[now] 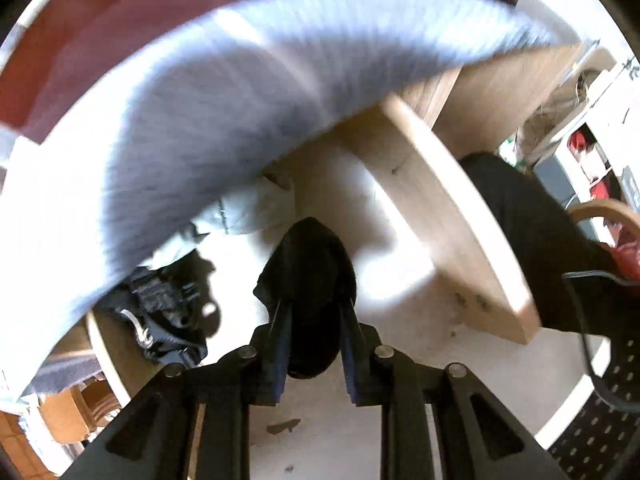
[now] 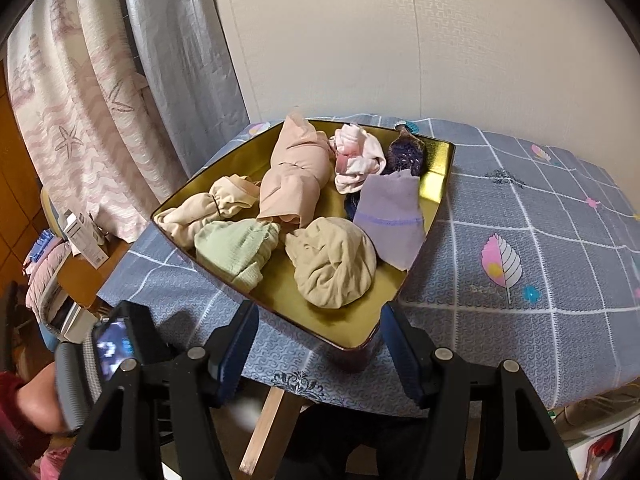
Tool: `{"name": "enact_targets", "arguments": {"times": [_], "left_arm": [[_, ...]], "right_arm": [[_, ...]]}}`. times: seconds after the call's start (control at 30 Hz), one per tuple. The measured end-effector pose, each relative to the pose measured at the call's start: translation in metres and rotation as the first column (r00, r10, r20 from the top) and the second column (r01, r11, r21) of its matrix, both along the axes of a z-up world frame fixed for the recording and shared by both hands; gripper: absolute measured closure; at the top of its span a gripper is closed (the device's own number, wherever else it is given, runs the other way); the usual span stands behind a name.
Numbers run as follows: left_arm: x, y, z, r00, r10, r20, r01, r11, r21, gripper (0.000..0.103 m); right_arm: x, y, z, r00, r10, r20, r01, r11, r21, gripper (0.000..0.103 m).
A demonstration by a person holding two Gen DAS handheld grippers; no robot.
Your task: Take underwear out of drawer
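Black cloth: dark underwear (image 1: 310, 276) pinched between the closed-in pads of the left gripper (image 1: 313, 320), bunched and hanging past the tips
Left wrist view, pose: pointed steeply down over a pale drawer floor (image 1: 400, 392)
Left wrist view, edges: light wooden drawer wall (image 1: 436, 208) slanting to the right of the cloth; blurred grey-blue cloth (image 1: 200, 120) sweeping across the upper left, close over the opening
Left wrist view, contents: black lacy bundle (image 1: 168, 312) on the floor at left, well apart from the held piece; pale folded garment (image 1: 236, 216) beside it, further back
Right wrist view, pose: right gripper (image 2: 320, 344) tilted down toward the table, jaws parted wide with nothing between them
Right wrist view, edges: near corner of a gold tray (image 2: 360, 320) just ahead of the fingertips; checked grey tablecloth (image 2: 520, 240) bare to the right; curtain (image 2: 100, 100) at left
Right wrist view, contents: tray filled with rolled garments, pink roll (image 2: 296, 172), green bundle (image 2: 236, 248), beige ball (image 2: 336, 268), lilac piece (image 2: 392, 216), white-pink piece (image 2: 356, 156), cream piece (image 2: 208, 208)
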State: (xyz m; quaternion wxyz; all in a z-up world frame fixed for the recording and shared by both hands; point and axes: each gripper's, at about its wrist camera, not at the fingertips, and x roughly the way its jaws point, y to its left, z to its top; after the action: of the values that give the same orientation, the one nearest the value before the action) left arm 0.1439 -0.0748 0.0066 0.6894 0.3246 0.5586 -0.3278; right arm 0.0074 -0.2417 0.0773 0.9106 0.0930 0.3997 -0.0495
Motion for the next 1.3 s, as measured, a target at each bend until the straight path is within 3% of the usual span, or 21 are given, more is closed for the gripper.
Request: {"name": "enact_targets", "arguments": {"times": [0.3, 0.5, 0.57, 0.63, 0.77, 0.87, 0.93, 0.97, 1.0, 1.03, 1.13, 1.3], "left_arm": [[-0.015, 0.062, 0.076, 0.997, 0.065, 0.029, -0.057, 0.97, -0.234, 0.082], [0.0, 0.083, 0.132, 0.994, 0.094, 0.053, -0.069, 0.929, -0.363, 0.082], [0.013, 0.085, 0.157, 0.993, 0.099, 0.057, -0.067, 0.909, -0.411, 0.093], [0.017, 0.078, 0.174, 0.994, 0.102, 0.04, -0.071, 0.878, -0.473, 0.093], [0.037, 0.077, 0.186, 0.988, 0.15, 0.046, -0.103, 0.843, -0.528, 0.093], [0.049, 0.075, 0.169, 0.987, 0.156, 0.038, -0.114, 0.847, -0.519, 0.093], [0.046, 0.065, 0.145, 0.994, 0.103, 0.022, -0.082, 0.887, -0.455, 0.093], [0.033, 0.049, 0.109, 0.997, 0.078, 0.014, -0.065, 0.903, -0.424, 0.09], [0.024, 0.045, 0.091, 0.999, 0.05, 0.0, -0.046, 0.926, -0.374, 0.085], [0.02, 0.044, 0.082, 0.999, 0.032, -0.013, -0.035, 0.941, -0.335, 0.074], [0.003, 0.04, 0.027, 0.996, -0.021, -0.084, 0.004, 0.981, -0.196, 0.067], [-0.001, 0.035, -0.032, 0.978, -0.011, -0.208, -0.006, 0.997, -0.081, 0.061]], "right_arm": [[0.009, -0.01, 0.007, 0.999, -0.029, 0.024, 0.029, 1.0, 0.004, 0.038], [0.01, -0.01, 0.007, 0.999, -0.027, 0.027, 0.027, 1.0, 0.014, 0.038], [0.01, -0.009, 0.007, 0.999, -0.022, 0.029, 0.021, 1.0, 0.02, 0.038], [0.009, -0.007, 0.008, 0.999, -0.016, 0.032, 0.015, 1.0, 0.019, 0.038], [0.007, -0.006, 0.011, 0.999, -0.012, 0.039, 0.012, 1.0, 0.015, 0.038], [0.005, -0.007, 0.011, 0.999, -0.009, 0.039, 0.008, 1.0, 0.03, 0.038], [0.002, -0.004, 0.011, 0.999, 0.009, 0.04, -0.01, 0.999, 0.035, 0.038], [0.0, -0.003, 0.011, 0.999, 0.019, 0.042, -0.02, 0.999, 0.037, 0.038], [-0.002, -0.001, 0.011, 0.999, 0.028, 0.044, -0.029, 0.999, 0.037, 0.037], [-0.003, 0.0, 0.012, 0.998, 0.033, 0.045, -0.034, 0.999, 0.037, 0.037], [-0.004, 0.002, 0.013, 0.998, 0.042, 0.052, -0.045, 0.998, 0.044, 0.036], [-0.003, 0.008, 0.014, 0.996, 0.052, 0.066, -0.055, 0.997, 0.045, 0.034]]}}
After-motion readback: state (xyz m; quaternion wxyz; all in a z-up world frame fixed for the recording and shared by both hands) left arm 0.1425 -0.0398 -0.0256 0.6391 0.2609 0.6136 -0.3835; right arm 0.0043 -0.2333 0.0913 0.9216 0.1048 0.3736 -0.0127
